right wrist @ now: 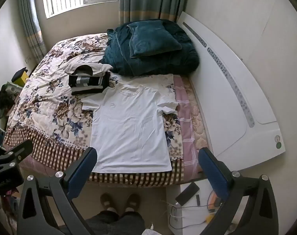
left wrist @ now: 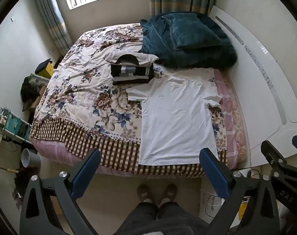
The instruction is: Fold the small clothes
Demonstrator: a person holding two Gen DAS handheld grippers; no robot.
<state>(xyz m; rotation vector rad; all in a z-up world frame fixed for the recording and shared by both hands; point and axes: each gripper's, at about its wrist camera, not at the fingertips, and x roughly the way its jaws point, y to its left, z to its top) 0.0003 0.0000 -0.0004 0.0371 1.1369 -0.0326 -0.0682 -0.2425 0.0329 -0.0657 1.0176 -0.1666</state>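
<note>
A white T-shirt (left wrist: 177, 115) lies flat and face up on the bed, collar toward the far side, hem at the near edge; it also shows in the right wrist view (right wrist: 130, 127). Beside its collar sits a stack of folded clothes (left wrist: 131, 68), dark striped pieces with a white one on top, also in the right wrist view (right wrist: 88, 77). My left gripper (left wrist: 149, 159) is open and empty, held above the floor in front of the hem. My right gripper (right wrist: 147, 159) is open and empty, likewise short of the bed's edge.
The bed has a floral cover (left wrist: 85, 90) with a checked border. A teal duvet and pillow (left wrist: 189, 39) lie at the head. A white headboard (left wrist: 266, 82) runs along the right. A bedside table (right wrist: 189, 201) holds a phone and cables. The person's feet (left wrist: 157, 192) stand below.
</note>
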